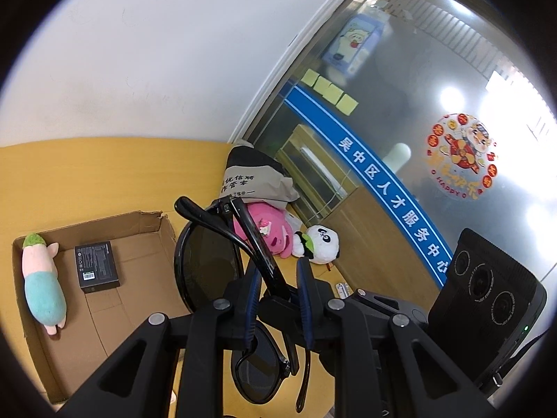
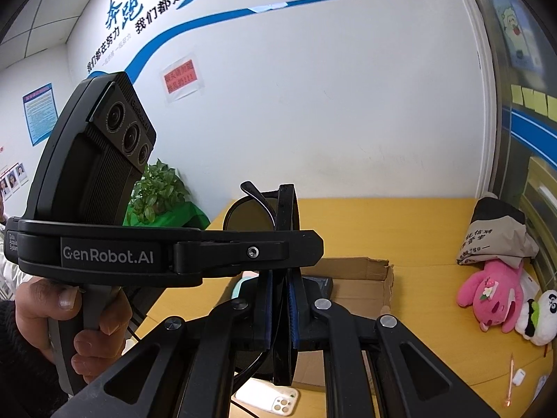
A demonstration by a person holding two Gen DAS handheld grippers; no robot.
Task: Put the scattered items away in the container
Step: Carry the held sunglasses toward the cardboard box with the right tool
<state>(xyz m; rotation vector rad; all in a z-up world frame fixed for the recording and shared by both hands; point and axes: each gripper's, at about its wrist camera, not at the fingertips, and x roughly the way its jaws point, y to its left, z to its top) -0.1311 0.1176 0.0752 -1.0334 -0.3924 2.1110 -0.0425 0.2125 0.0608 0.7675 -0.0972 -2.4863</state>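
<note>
Glossy black round-lensed sunglasses [image 1: 209, 264] above torn corrugated cardboard box [image 1: 139, 230]

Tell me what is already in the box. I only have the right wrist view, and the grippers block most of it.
Observer: A pink and teal plush lies inside the box, along its left wall.
Operator: Does the left gripper grip the sunglasses too? I see it only from the side.
Observer: Yes. In the left wrist view the folded sunglasses pass between the blue pads of the left gripper.
Operator: Is there room left in the box?
Observer: Yes. The near part of its floor is bare cardboard.
</note>
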